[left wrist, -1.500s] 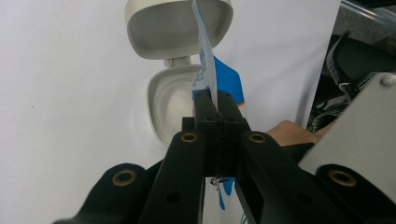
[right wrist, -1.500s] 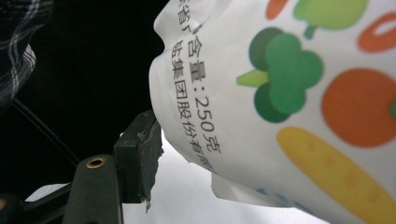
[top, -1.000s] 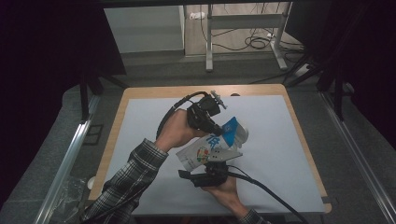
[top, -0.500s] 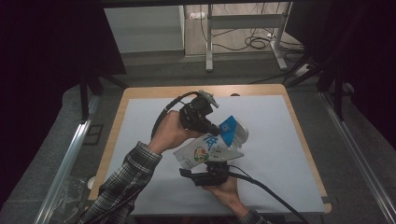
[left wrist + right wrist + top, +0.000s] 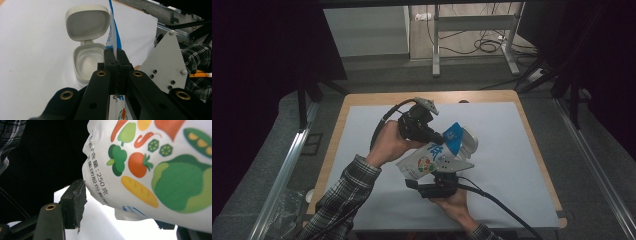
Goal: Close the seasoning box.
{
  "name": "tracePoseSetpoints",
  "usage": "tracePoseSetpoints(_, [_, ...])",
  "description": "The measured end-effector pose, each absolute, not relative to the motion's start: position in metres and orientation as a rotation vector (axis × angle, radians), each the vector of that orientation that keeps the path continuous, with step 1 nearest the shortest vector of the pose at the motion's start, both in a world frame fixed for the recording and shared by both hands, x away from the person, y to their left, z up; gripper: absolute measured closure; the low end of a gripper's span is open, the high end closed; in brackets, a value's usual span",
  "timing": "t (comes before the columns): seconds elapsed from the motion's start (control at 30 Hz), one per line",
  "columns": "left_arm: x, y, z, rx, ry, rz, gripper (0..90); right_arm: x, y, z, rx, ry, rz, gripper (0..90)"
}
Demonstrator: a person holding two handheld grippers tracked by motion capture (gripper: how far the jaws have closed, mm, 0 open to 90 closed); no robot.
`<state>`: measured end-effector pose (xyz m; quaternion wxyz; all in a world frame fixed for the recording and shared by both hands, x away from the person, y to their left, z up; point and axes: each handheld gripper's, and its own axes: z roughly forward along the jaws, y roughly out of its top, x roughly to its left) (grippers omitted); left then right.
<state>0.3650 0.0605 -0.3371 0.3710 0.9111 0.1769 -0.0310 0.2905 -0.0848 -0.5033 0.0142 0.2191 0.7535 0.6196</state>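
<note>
A white pouch (image 5: pixel 430 161) printed with vegetables (image 5: pixel 160 177) hangs tilted between my two grippers above the table. The left gripper (image 5: pixel 441 137) is shut on the pouch's thin blue top edge (image 5: pixel 113 37), which runs straight up between the closed jaws. From below, the right gripper (image 5: pixel 438 181) clamps the pouch's lower end, one pad (image 5: pixel 74 202) pressing its side. Just past the pouch's top stands a small white box (image 5: pixel 87 62) with its hinged lid (image 5: pixel 87 22) flipped open; it is also visible from above as the box (image 5: pixel 469 142). The box looks empty.
A white sheet (image 5: pixel 512 150) covers the wooden table (image 5: pixel 343 120). The right gripper's cable (image 5: pixel 502 207) trails off toward the front right. Metal rails run along both sides of the table, and a desk frame with cables stands beyond it.
The left gripper has shifted slightly left with the pouch's top edge, and the pouch has tilted with it. The right gripper has stayed under the pouch.
</note>
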Motion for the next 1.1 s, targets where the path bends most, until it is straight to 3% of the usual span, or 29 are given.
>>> tracePoseSetpoints(1.1, [0.362,0.071,-0.331,2.268,0.443,-0.083,90.0,0.295,-0.100,-0.493,0.702,2.272,1.977,33.7])
